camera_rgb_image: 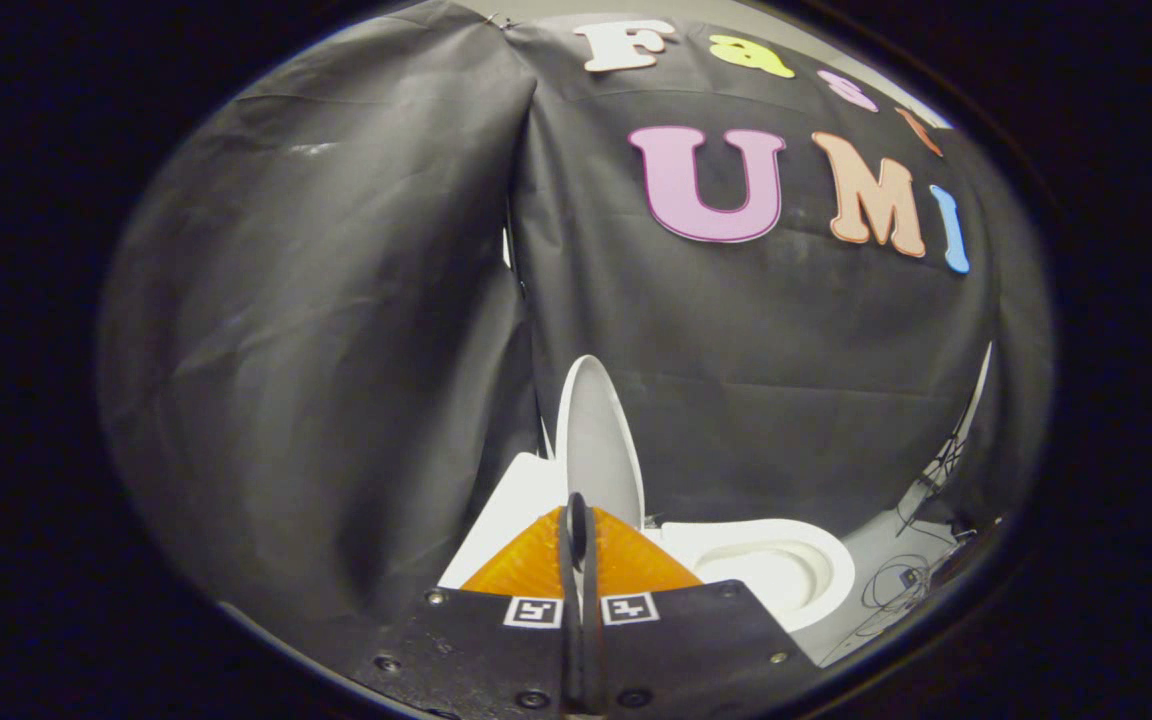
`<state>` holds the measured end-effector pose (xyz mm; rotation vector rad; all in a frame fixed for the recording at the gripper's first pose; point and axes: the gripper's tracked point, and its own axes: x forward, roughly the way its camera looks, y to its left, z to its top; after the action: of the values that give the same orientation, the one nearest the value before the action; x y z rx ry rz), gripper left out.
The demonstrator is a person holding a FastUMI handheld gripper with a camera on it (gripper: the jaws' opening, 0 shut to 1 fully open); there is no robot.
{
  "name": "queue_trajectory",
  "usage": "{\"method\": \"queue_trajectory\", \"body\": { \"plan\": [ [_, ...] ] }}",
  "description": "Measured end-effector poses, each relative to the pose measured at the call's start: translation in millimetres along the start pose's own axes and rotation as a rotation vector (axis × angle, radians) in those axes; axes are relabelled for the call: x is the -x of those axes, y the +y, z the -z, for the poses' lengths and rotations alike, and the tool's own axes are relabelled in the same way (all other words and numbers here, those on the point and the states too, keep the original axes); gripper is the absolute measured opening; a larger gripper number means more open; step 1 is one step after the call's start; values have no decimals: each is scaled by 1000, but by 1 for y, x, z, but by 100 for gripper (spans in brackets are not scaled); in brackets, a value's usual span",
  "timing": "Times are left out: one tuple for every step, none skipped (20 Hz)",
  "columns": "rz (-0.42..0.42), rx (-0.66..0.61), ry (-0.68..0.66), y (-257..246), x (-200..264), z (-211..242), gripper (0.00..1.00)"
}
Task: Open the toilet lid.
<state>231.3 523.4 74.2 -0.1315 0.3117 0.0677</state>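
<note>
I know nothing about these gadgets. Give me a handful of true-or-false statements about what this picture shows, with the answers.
1. The toilet lid stands raised. True.
2. The gripper has its orange fingers spread wide apart. False: they are closed together, with nothing between them.
3. The toilet bowl is uncovered. True.
4. The fingers are clamped on the lid. False: the lid stands just beyond their tips.
5. Cables lie on the floor beyond the bowl. True.
</note>
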Motion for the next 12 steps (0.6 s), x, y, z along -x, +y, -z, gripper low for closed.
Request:
{"method": "queue_trajectory", "body": {
  "plan": [
    [-3,5,-1,1,0,0,0],
    [-16,5,-1,1,-1,0,0],
    [-28,1,4,2,-1,2,2],
    [-46,-6,4,3,-2,2,4],
    [-62,-11,8,3,-1,1,7],
    [-83,-18,8,5,0,1,10],
    [-103,-20,6,5,0,1,13],
    [-122,-21,-15,5,4,-3,15],
    [-129,-10,-37,2,6,-9,17],
    [-134,4,-56,-3,11,-12,17],
    [-138,13,-70,-7,15,-16,17],
    [-144,19,-90,-12,19,-21,19]
  ]
}}
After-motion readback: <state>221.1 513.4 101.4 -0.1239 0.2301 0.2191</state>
